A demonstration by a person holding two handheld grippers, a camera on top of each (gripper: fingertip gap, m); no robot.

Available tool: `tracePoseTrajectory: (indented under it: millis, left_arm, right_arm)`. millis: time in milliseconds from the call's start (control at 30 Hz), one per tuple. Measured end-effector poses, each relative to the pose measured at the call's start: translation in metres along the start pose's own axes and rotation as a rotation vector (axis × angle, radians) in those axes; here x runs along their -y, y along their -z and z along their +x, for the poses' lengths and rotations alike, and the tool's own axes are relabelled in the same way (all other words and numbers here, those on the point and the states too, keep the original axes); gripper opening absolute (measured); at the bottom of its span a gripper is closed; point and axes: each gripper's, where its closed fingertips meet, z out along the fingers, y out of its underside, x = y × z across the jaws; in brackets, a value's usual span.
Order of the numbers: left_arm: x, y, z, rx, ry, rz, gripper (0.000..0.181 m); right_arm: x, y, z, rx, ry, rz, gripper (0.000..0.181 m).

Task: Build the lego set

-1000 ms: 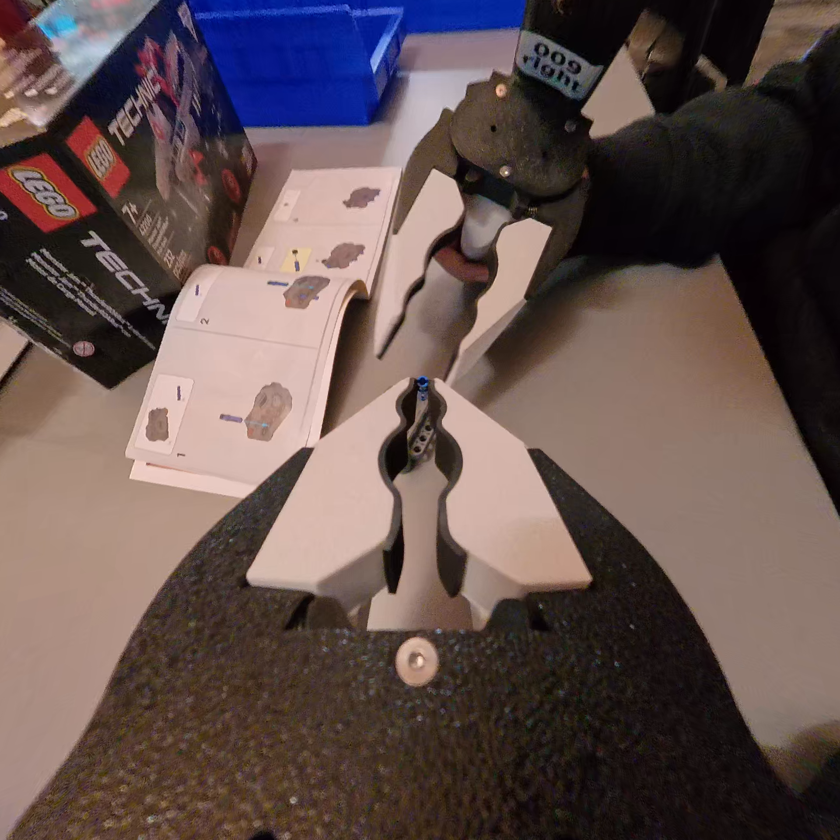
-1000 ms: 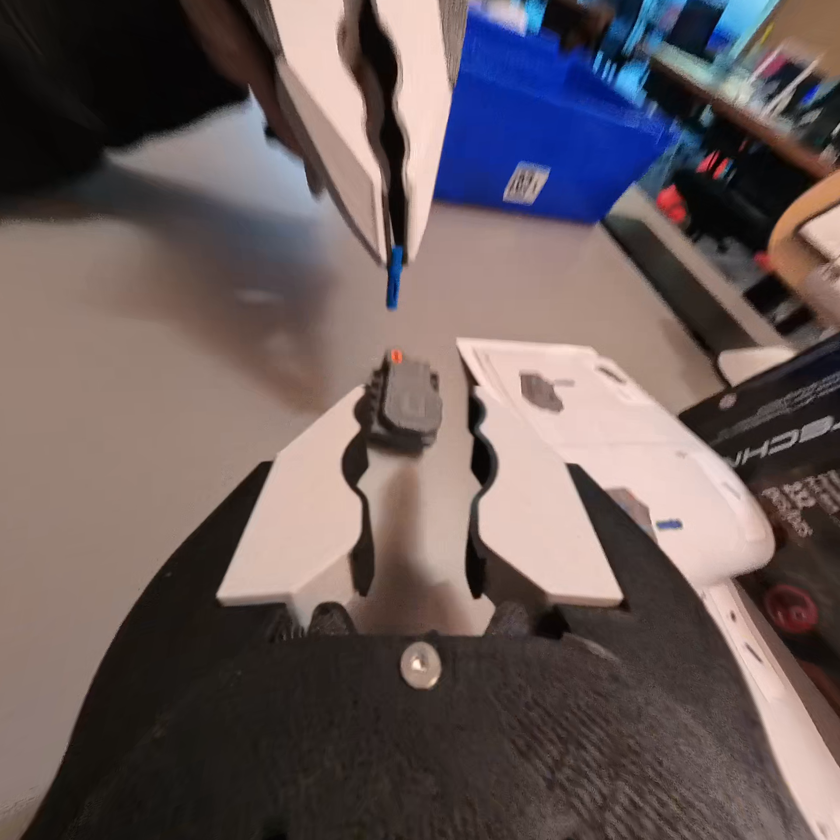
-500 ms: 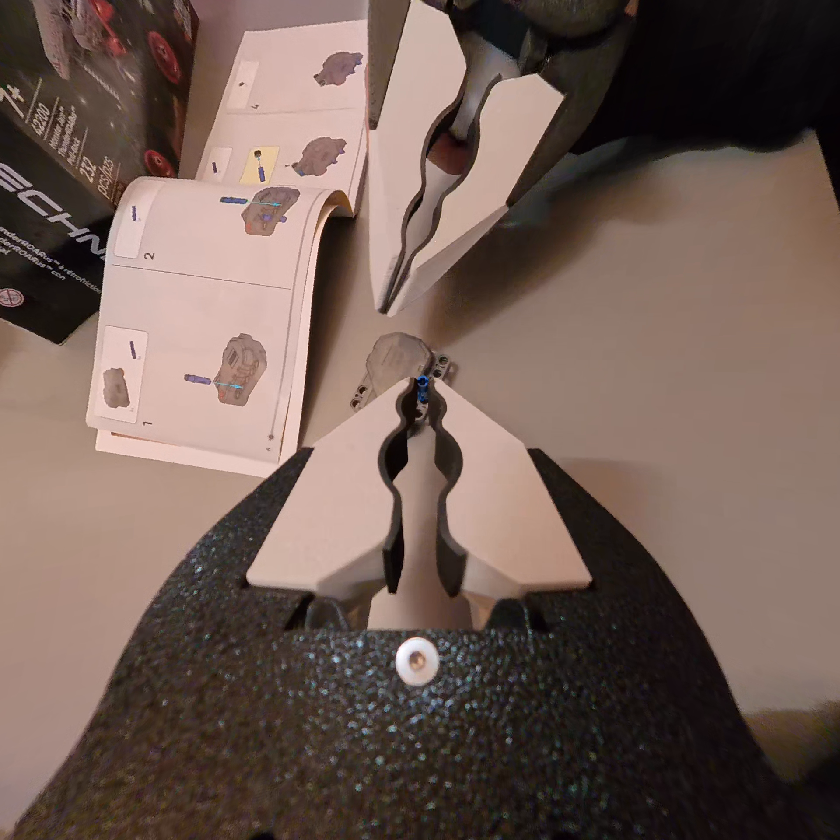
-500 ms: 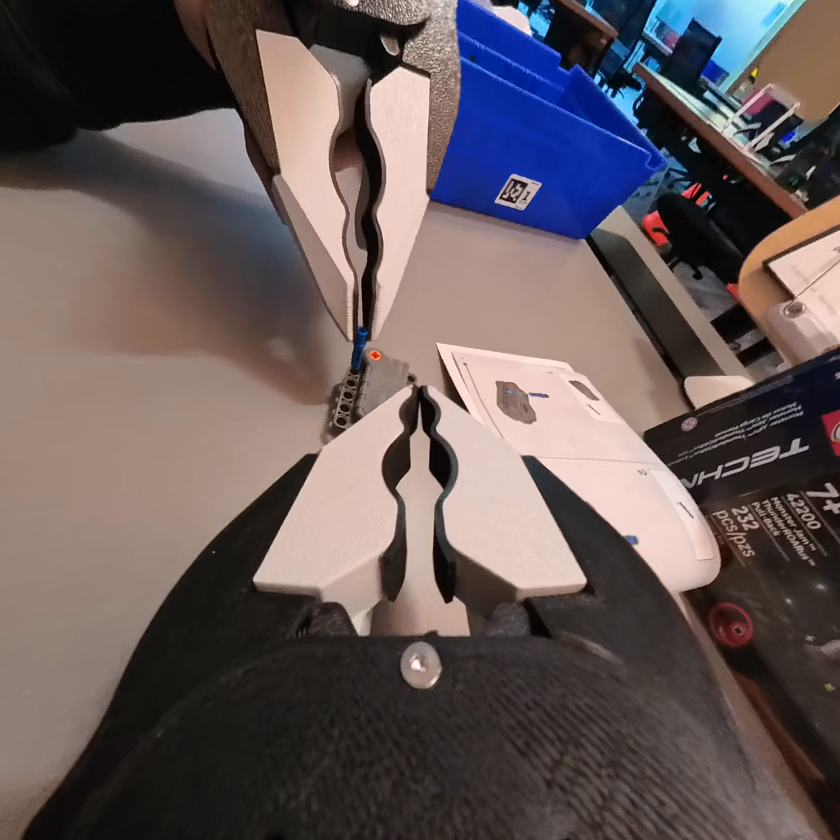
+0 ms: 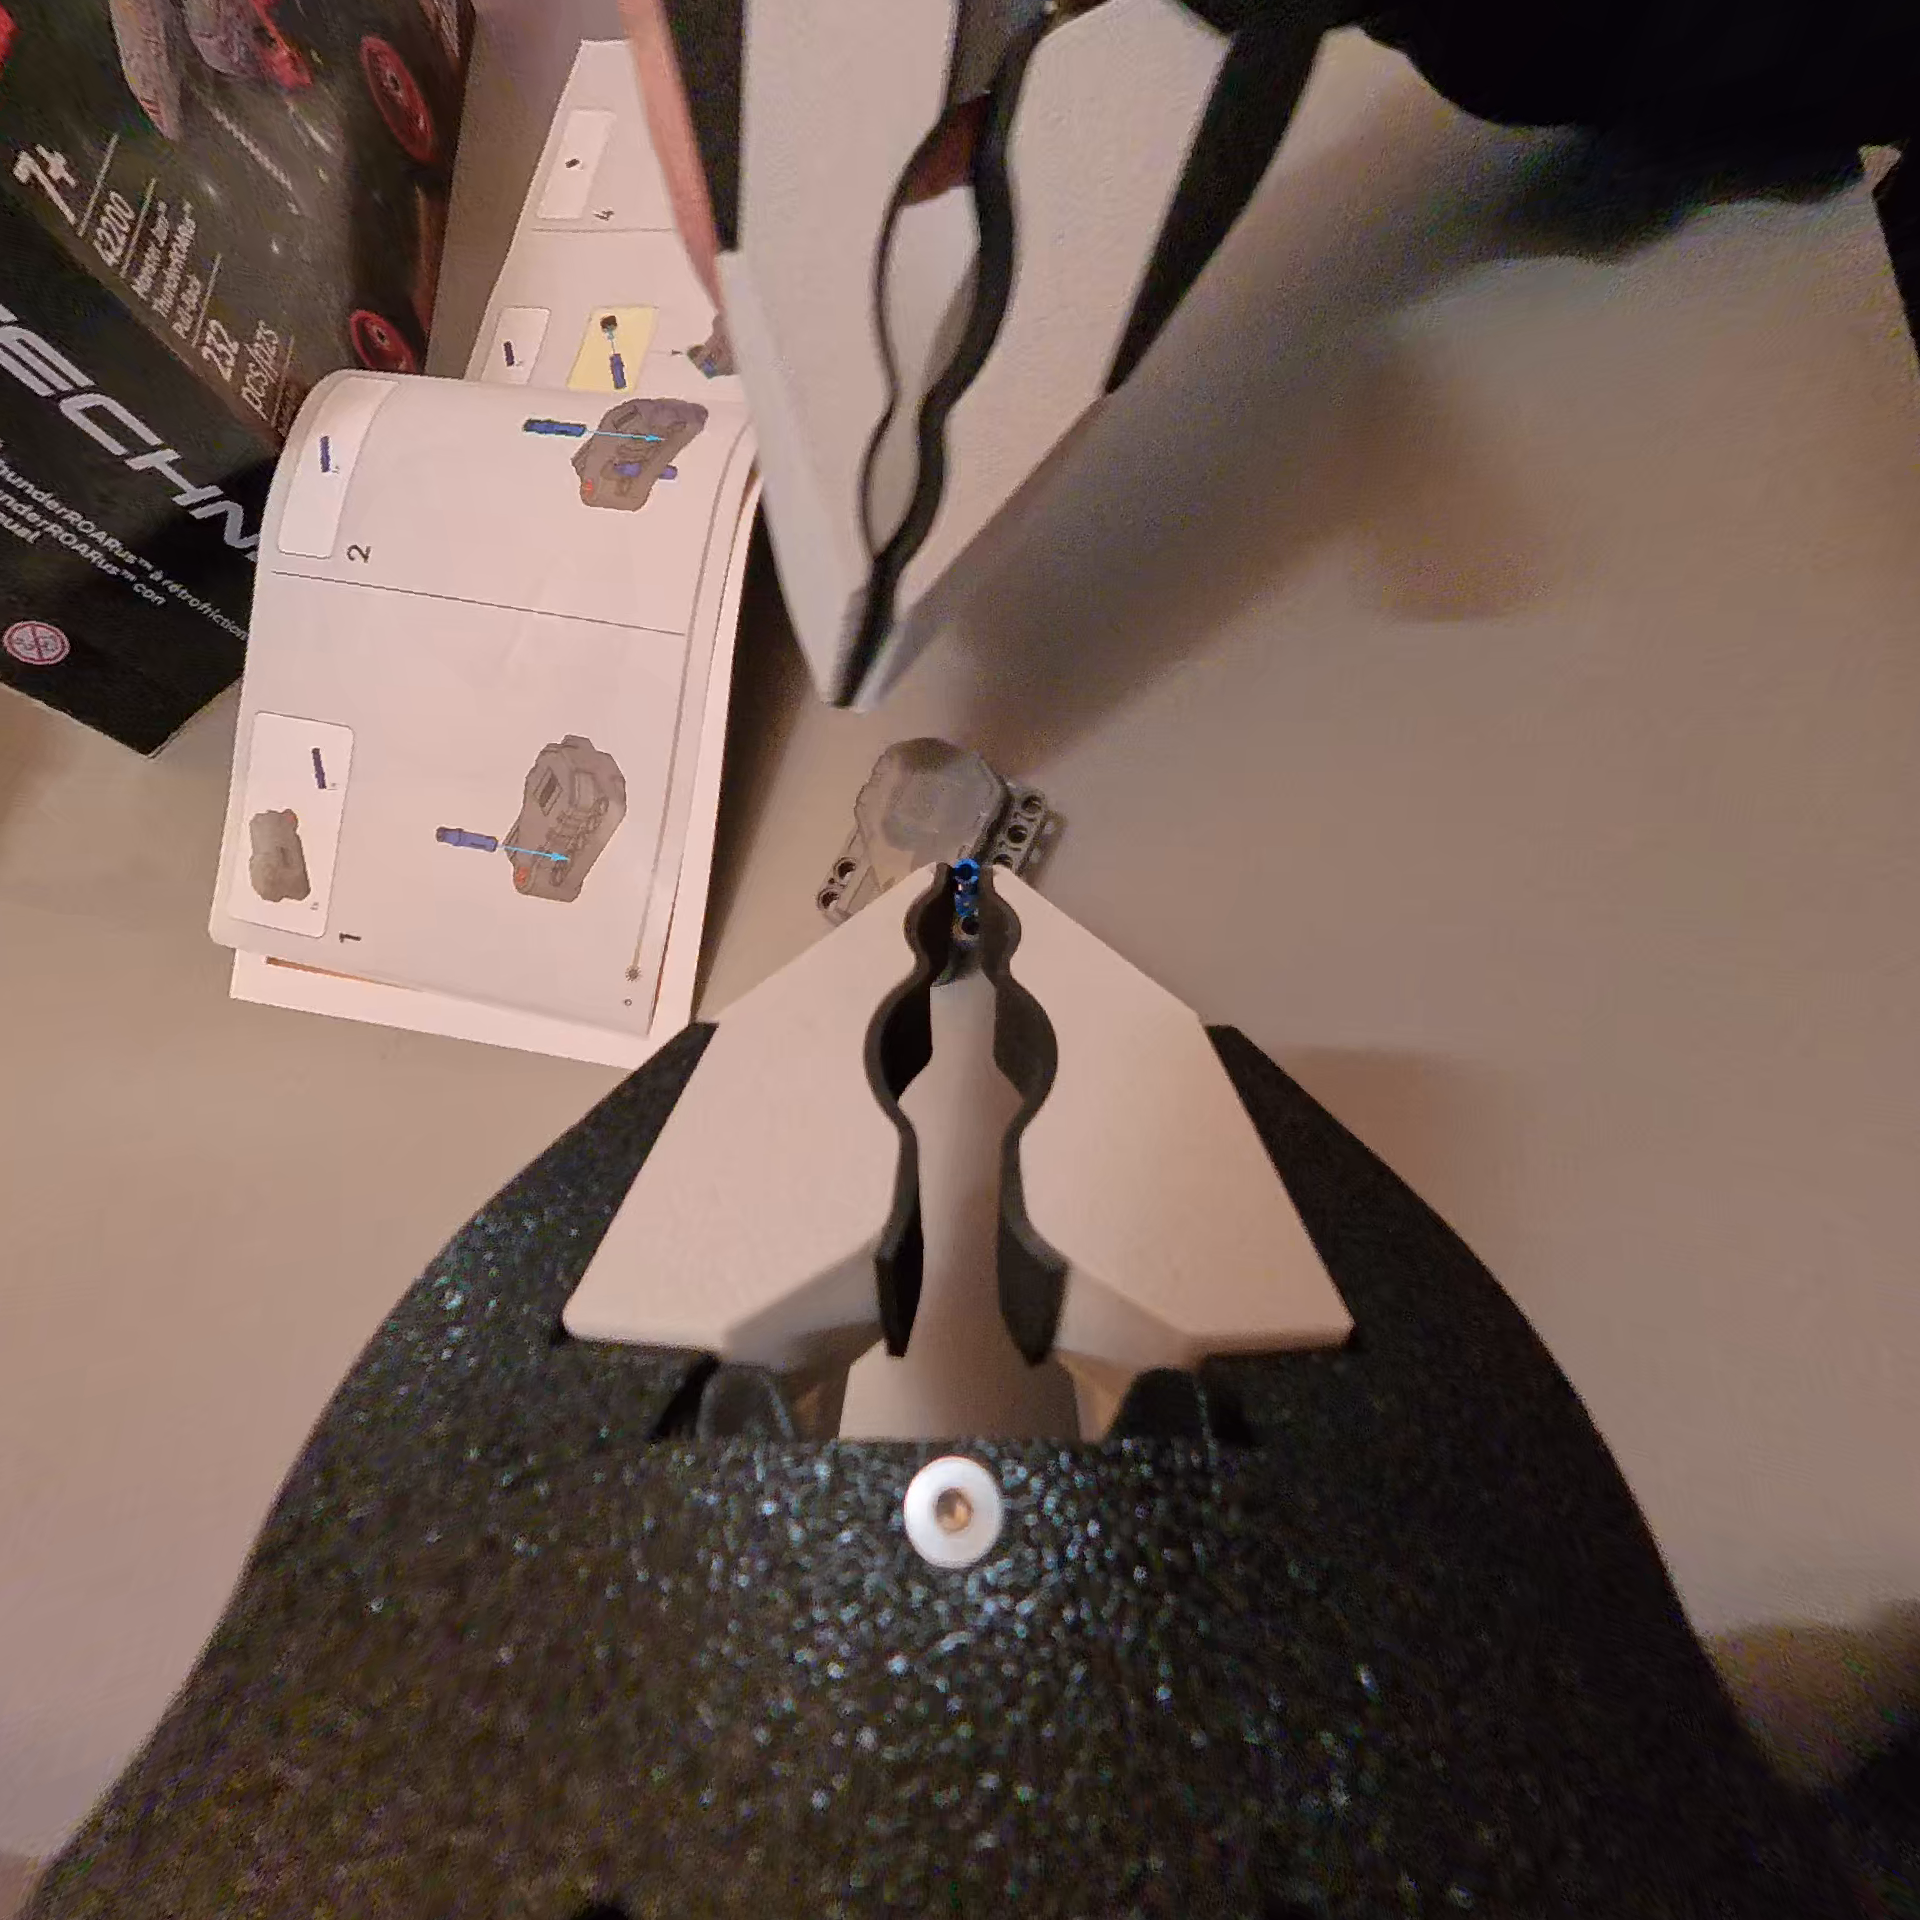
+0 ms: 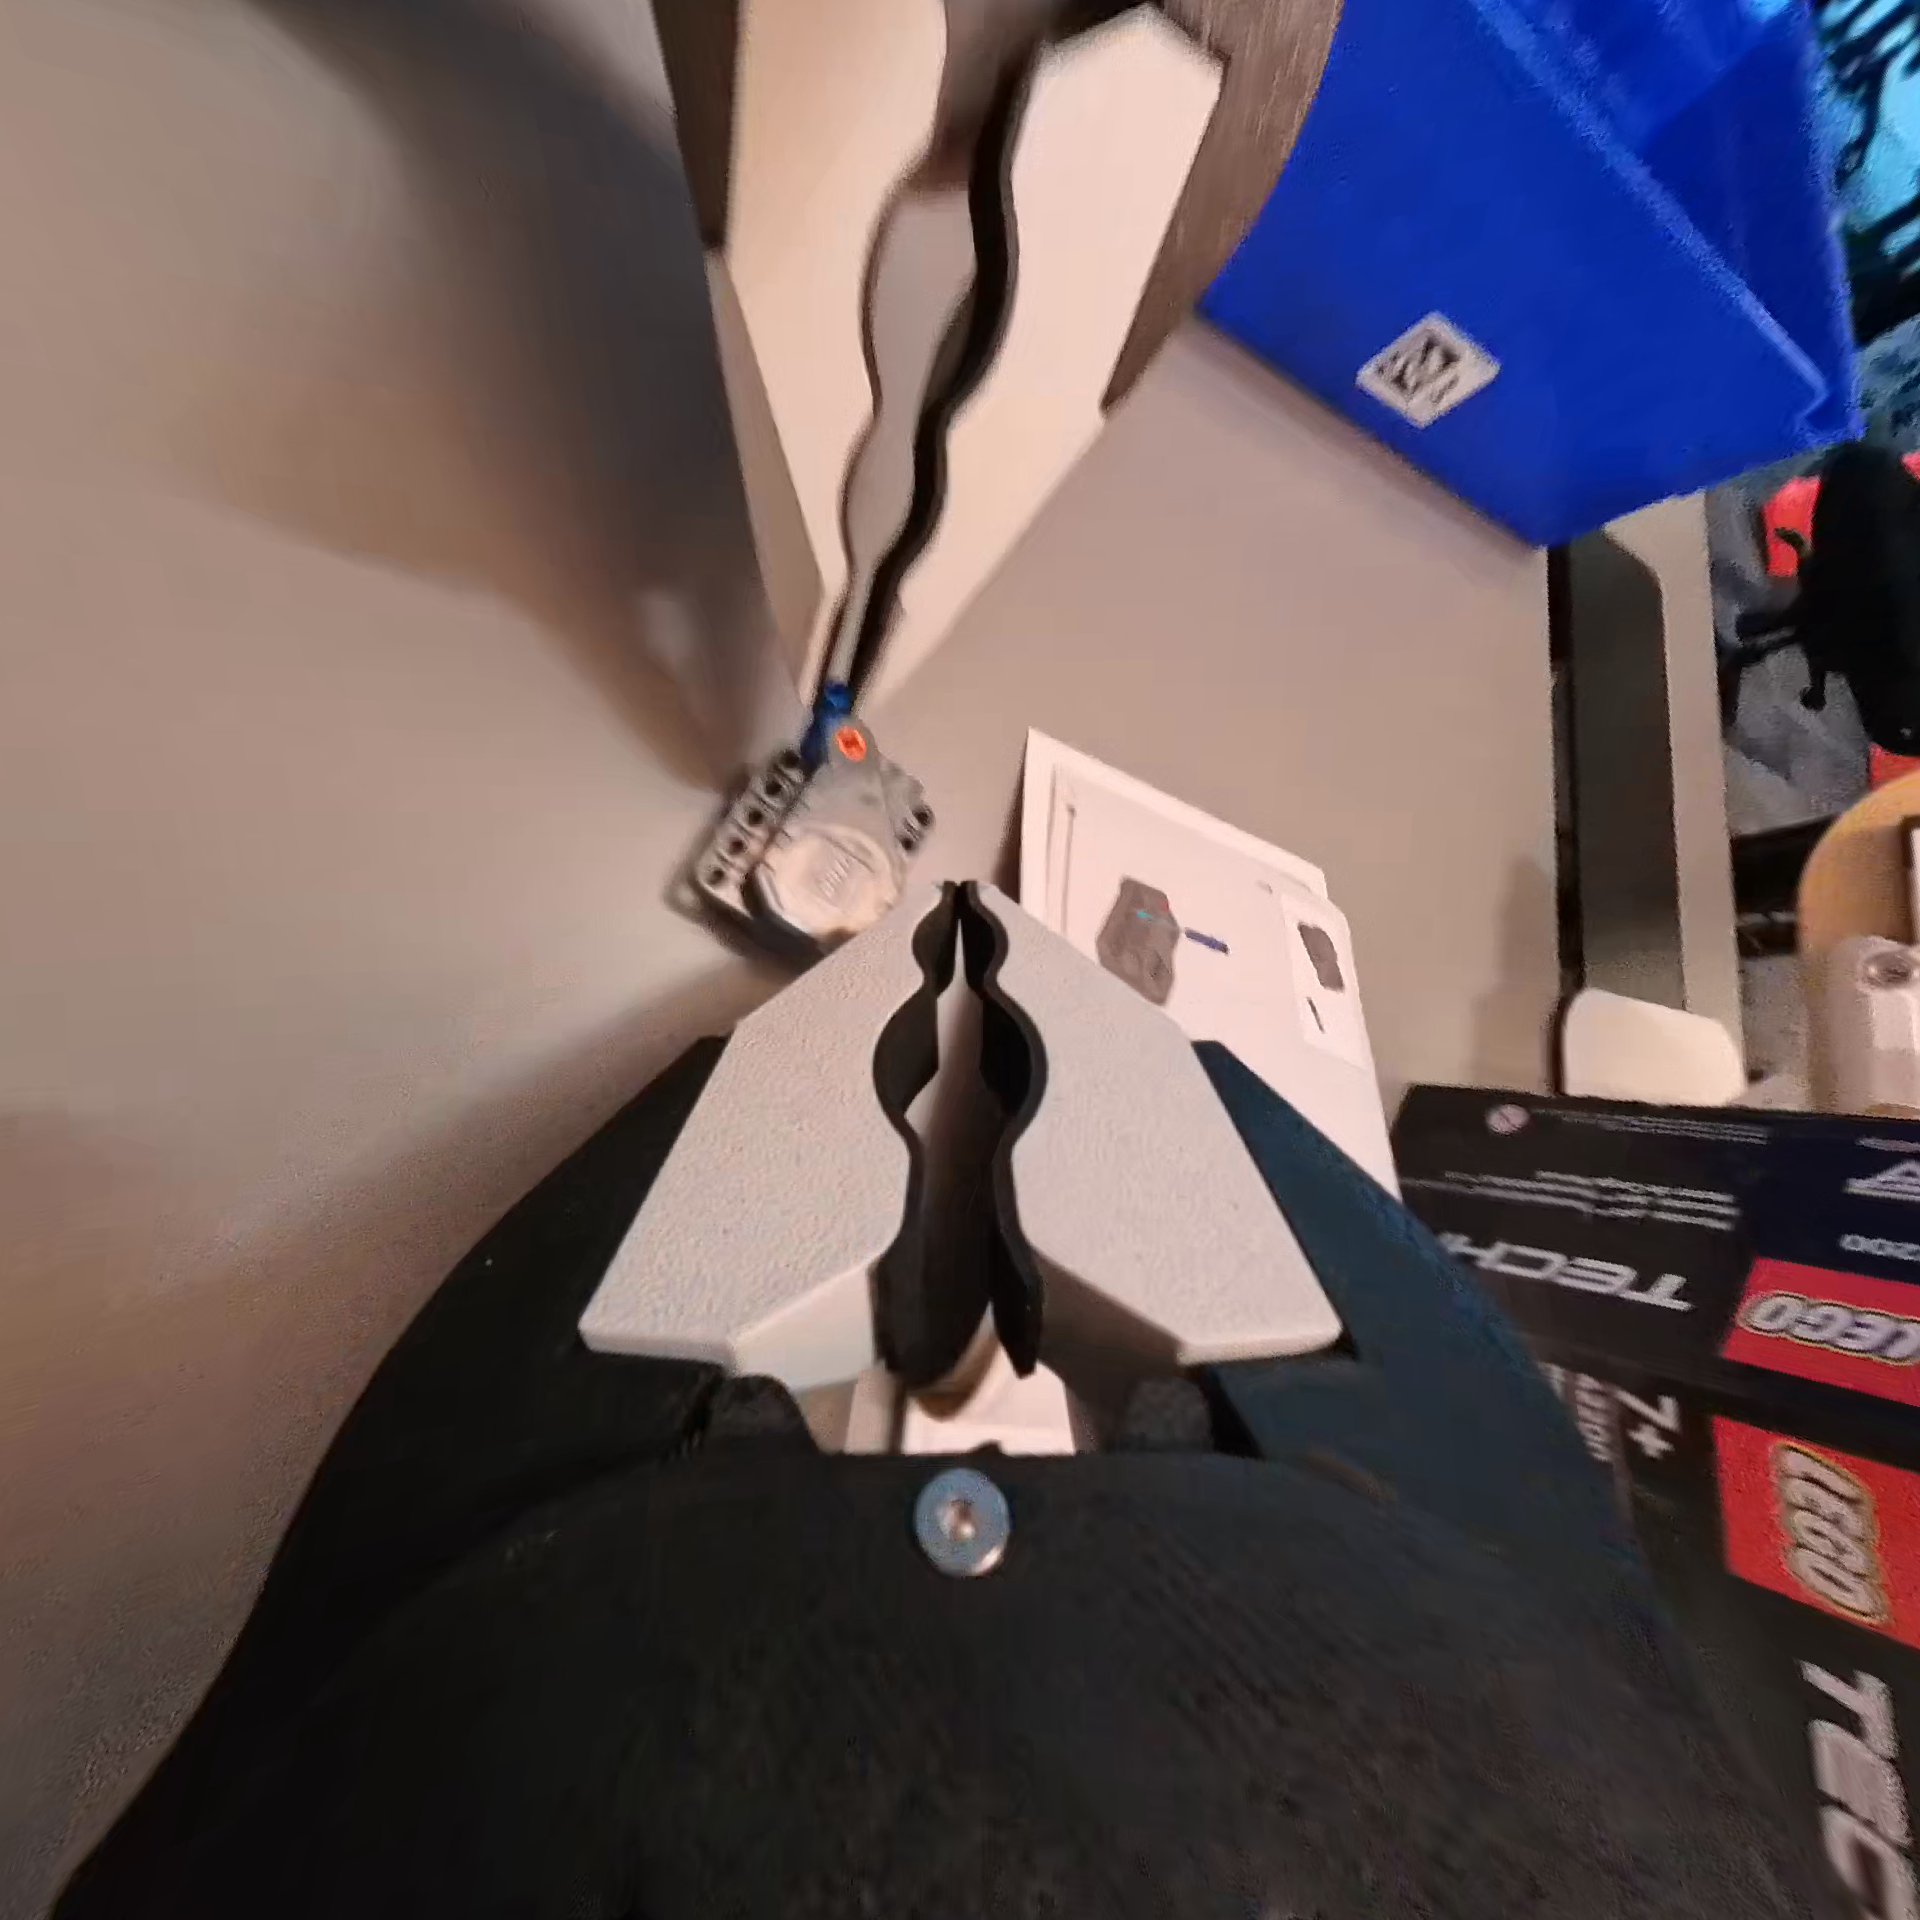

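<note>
A grey Lego motor block point(image 5: 928, 802) with an orange dot lies on the grey table point(image 5: 1455, 935). My left gripper point(image 5: 962, 879) is shut on a small blue pin point(image 5: 966, 885), right above the block's near edge. In the right wrist view the left gripper point(image 6: 837, 694) comes down from above and the blue pin point(image 6: 828, 712) touches the block point(image 6: 821, 868) next to the orange dot. My right gripper point(image 6: 958, 891) is shut and empty, just short of the block. It also shows in the left wrist view point(image 5: 858, 688), tips down behind the block.
An open instruction booklet point(image 5: 468, 675) lies left of the block, and shows at the right in the right wrist view point(image 6: 1195, 914). The black Lego box point(image 5: 156, 364) stands beyond it. A blue bin point(image 6: 1507, 260) sits at the table's far side. My hands' fingertips stand some 4 cm from each other.
My right gripper was open around the grey block and has since shut empty, with the block on the table. My left gripper came down with the pin onto the block.
</note>
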Motion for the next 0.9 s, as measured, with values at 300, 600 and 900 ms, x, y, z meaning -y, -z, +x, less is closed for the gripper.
tracePoseTrajectory:
  millis: [300, 600, 900]
  left_arm:
    - [0.004, 0.002, -0.001, 0.003, 0.007, 0.024, 0.001]
    - [0.002, 0.001, -0.001, 0.004, 0.011, 0.012, 0.001]
    - [0.0, -0.001, -0.001, 0.001, 0.01, 0.004, 0.001]
  right_arm:
    - [-0.008, -0.018, -0.007, 0.049, -0.043, -0.03, 0.015]
    - [-0.012, -0.008, -0.02, -0.005, -0.403, 0.079, 0.046]
    - [-0.007, -0.019, -0.031, 0.044, -0.581, 0.117, 0.054]
